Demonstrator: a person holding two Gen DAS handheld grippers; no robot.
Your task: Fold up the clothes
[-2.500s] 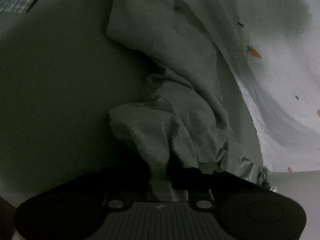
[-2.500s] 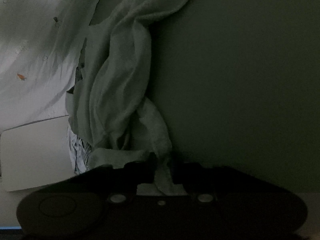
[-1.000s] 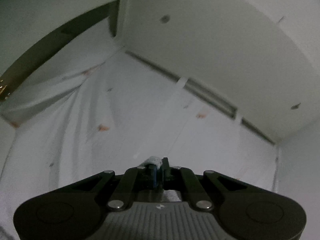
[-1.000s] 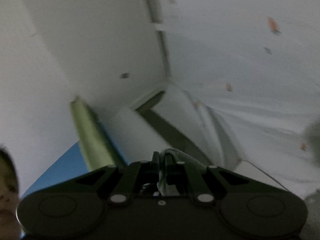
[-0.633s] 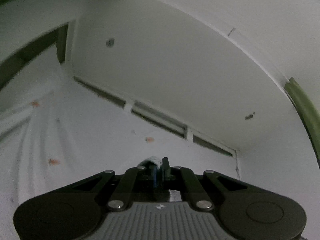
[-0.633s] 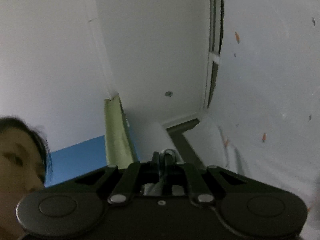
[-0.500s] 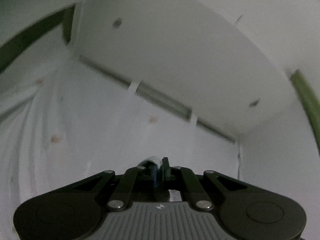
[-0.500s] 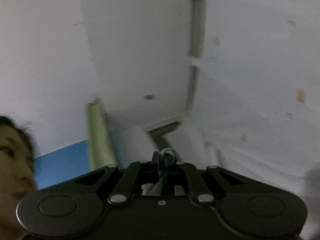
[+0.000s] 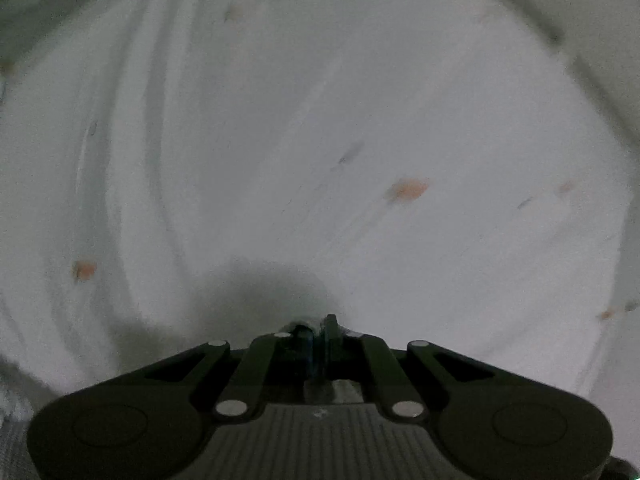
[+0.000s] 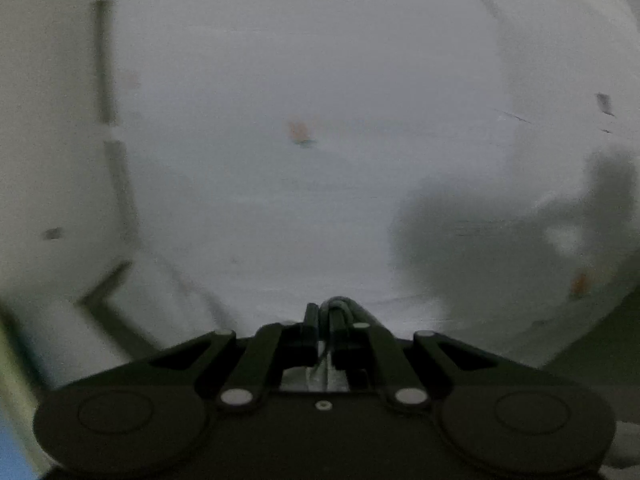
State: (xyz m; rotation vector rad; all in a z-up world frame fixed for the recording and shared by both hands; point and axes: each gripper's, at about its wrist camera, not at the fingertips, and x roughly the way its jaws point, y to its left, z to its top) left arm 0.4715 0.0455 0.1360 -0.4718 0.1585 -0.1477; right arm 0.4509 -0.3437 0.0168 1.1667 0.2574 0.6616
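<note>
Both views now face the white carrot-print sheet (image 9: 360, 120) instead of wall. Grey garment (image 10: 326, 376) is pinched in my closed right gripper (image 10: 325, 312); my left gripper (image 9: 316, 326) is clamped on cloth too.

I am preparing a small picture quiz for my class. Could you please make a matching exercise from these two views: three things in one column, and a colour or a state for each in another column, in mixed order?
Column 1:
1. left gripper
2. white sheet
3. carrot print

Column 2:
A. orange
B. pale, with soft wrinkles
C. jaws shut on a bit of cloth

Pairs: 1-C, 2-B, 3-A
</note>
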